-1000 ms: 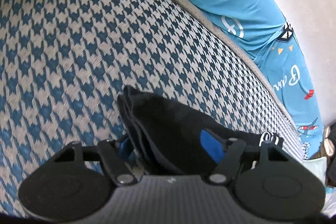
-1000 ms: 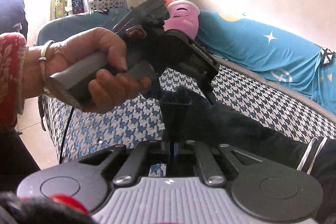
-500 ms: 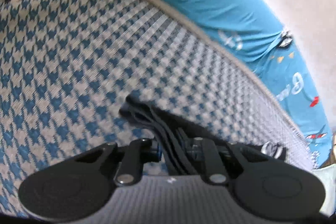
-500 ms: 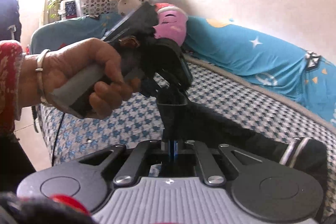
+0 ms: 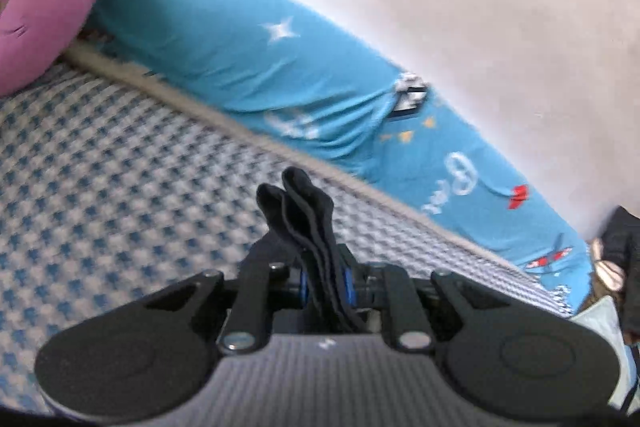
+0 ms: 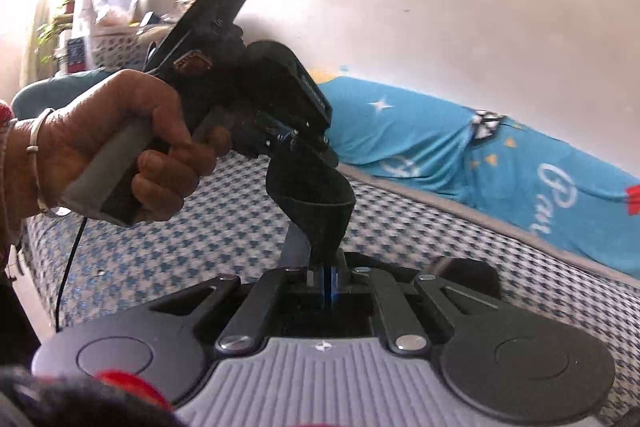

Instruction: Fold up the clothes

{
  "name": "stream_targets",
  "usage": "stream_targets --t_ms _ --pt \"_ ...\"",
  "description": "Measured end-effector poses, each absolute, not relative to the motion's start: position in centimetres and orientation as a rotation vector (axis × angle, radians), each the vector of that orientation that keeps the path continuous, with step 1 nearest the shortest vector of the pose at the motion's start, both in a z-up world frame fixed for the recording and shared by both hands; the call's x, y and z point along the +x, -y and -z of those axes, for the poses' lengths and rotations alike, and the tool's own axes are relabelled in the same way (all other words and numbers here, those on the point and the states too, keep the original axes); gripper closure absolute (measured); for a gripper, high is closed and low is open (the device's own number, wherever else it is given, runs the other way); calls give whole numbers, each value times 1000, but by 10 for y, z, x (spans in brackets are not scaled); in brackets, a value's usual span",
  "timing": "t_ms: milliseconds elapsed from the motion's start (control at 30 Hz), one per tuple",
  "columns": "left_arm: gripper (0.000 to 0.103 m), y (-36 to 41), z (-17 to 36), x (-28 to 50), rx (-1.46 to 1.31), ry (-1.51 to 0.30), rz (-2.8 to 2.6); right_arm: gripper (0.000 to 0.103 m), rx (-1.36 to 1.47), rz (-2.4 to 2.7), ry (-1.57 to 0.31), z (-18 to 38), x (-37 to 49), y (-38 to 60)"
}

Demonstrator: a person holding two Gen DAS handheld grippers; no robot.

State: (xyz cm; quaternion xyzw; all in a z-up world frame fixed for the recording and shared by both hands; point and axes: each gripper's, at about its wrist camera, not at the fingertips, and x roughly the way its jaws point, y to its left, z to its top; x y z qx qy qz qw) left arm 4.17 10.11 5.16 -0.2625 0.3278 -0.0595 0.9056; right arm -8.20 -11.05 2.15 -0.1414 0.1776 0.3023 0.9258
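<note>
A dark garment (image 6: 316,203) hangs in the air between both grippers, above the houndstooth bed cover (image 6: 224,227). My left gripper (image 5: 324,279) is shut on bunched folds of the dark garment (image 5: 304,211), which stick up past its fingertips. In the right wrist view a hand (image 6: 132,155) holds the left gripper (image 6: 296,143), which pinches the cloth's upper end. My right gripper (image 6: 328,283) is shut on the lower end of the same cloth. The rest of the garment is hidden behind the gripper bodies.
A teal printed sheet (image 5: 304,83) covers a long bolster along the white wall. A pink plush pillow (image 5: 40,15) lies at the head of the bed. White baskets (image 6: 116,47) and a plant stand at the far left by a bright window.
Both grippers have lifted the garment off the bed. The left gripper went from open around the cloth to shut on it, and both views tilted up towards the wall.
</note>
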Motion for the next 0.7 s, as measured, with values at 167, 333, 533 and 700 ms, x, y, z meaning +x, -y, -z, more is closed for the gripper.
stream_targets --t_ms 167,333,533,700 --pt "88 -53 -57 56 -523 -652 233 98 -272 -550 -368 -23 -82 145" --pt "88 -15 -40 66 -497 -699 327 98 -256 -451 -451 -9 -72 177" --pt "68 11 -20 70 -500 -750 371 90 -177 -336 -656 10 -47 205" --pt "55 -1 -19 65 -506 -737 327 78 -136 -282 -638 -1 -47 226"
